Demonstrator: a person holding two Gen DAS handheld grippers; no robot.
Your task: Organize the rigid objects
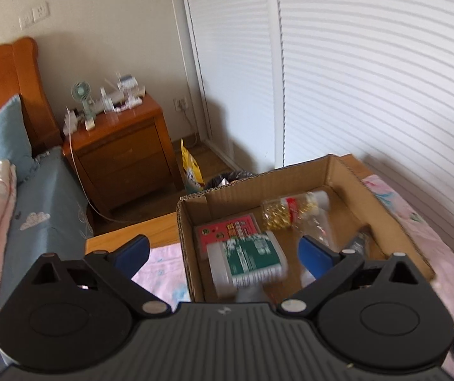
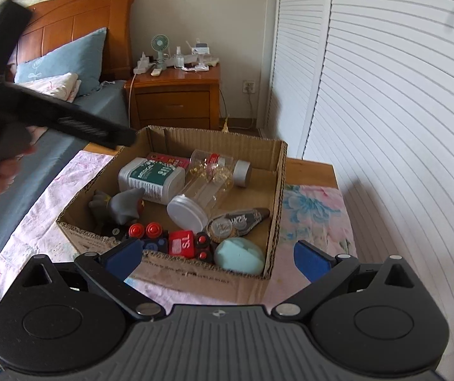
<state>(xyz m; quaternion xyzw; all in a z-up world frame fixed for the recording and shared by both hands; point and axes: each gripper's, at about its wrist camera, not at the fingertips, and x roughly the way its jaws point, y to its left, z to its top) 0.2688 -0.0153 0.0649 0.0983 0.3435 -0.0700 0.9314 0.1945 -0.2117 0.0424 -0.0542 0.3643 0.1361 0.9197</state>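
Black ribbed gripper bodies, blue-padded jaws, silver screws.

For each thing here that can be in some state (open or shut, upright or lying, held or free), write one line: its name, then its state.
Left gripper: open, holding nothing.
Right gripper: open, holding nothing.
Cardboard box: open at the top.
White bottle with green label: lying on its side, capped.
Clear jar: lying on its side, lid on.
Nightstand drawers: shut.

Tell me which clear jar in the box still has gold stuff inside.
The far clear plastic jar with the grey lid: gold pieces show inside. The nearer white-lidded clear jar looks empty.
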